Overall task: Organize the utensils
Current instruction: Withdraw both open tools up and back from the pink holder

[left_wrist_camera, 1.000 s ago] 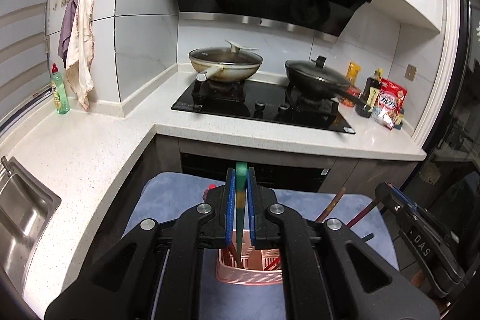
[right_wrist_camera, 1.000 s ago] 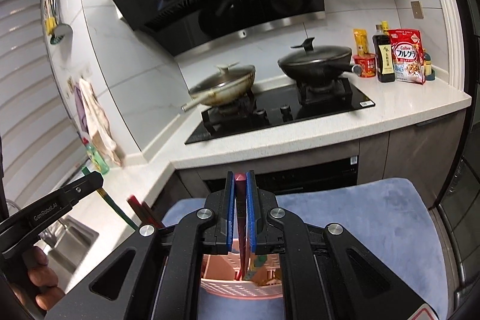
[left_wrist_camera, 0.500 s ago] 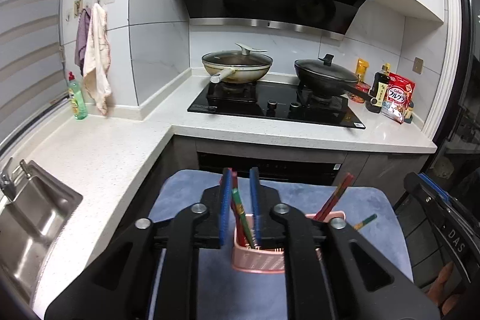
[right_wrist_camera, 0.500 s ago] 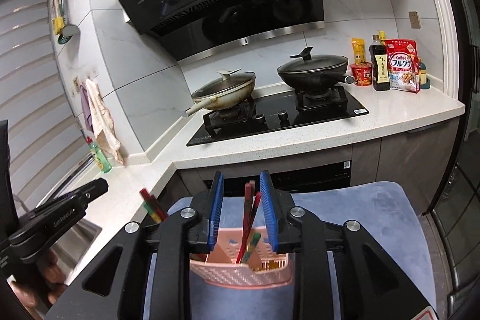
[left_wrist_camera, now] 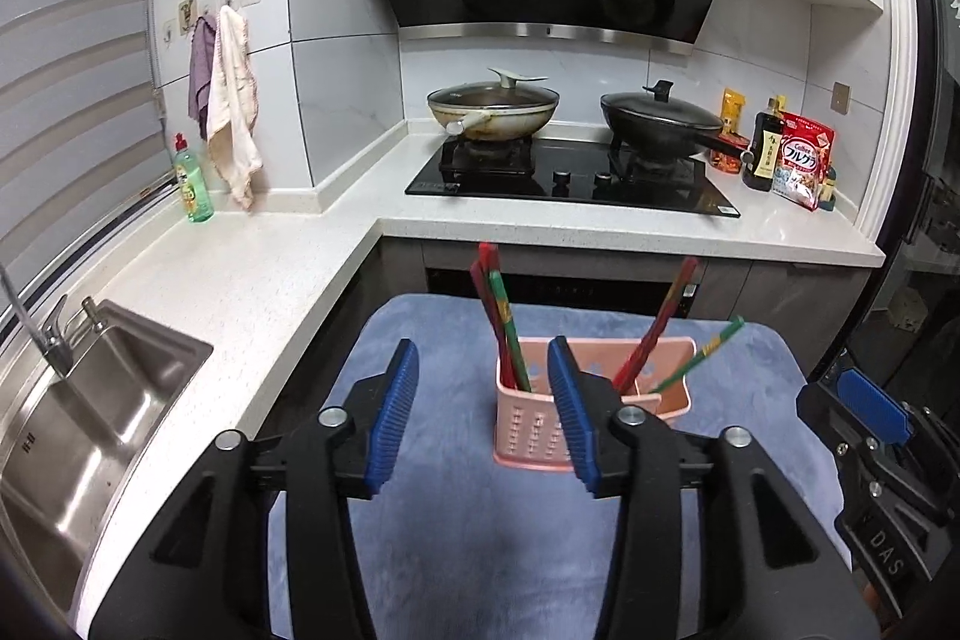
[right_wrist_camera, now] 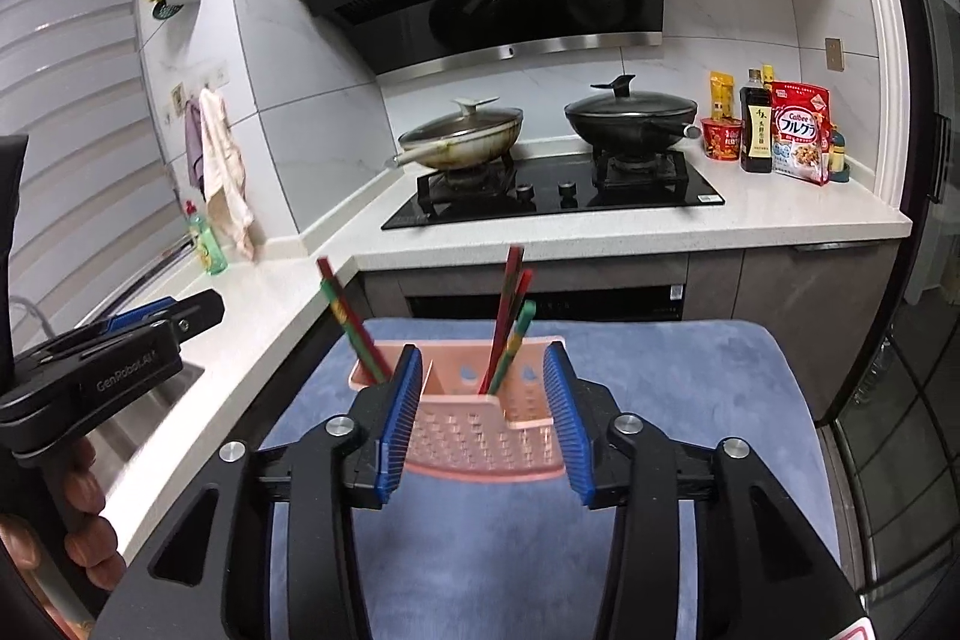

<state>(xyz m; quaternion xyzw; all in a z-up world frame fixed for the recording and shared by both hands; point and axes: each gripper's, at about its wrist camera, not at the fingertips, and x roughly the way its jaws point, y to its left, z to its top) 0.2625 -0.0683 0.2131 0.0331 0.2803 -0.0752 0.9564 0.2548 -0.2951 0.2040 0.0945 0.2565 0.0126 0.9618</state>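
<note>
A blue mat point(left_wrist_camera: 456, 520) carries a pink utensil basket point(left_wrist_camera: 531, 430) near its far edge, midway between the side edges. Above the mat's near part, the left gripper point(left_wrist_camera: 483, 418) and right gripper point(right_wrist_camera: 480, 418) hover spread wide, holding nothing. Red-and-green chopsticks point(left_wrist_camera: 501, 322) lean inside the basket's compartments.

I see red-and-green chopsticks point(left_wrist_camera: 503, 328) in a perforated pink utensil holder point(right_wrist_camera: 480, 433) on a blue mat point(right_wrist_camera: 660, 400); my gripper pads point(left_wrist_camera: 393, 427) are ribbed blue.
</note>
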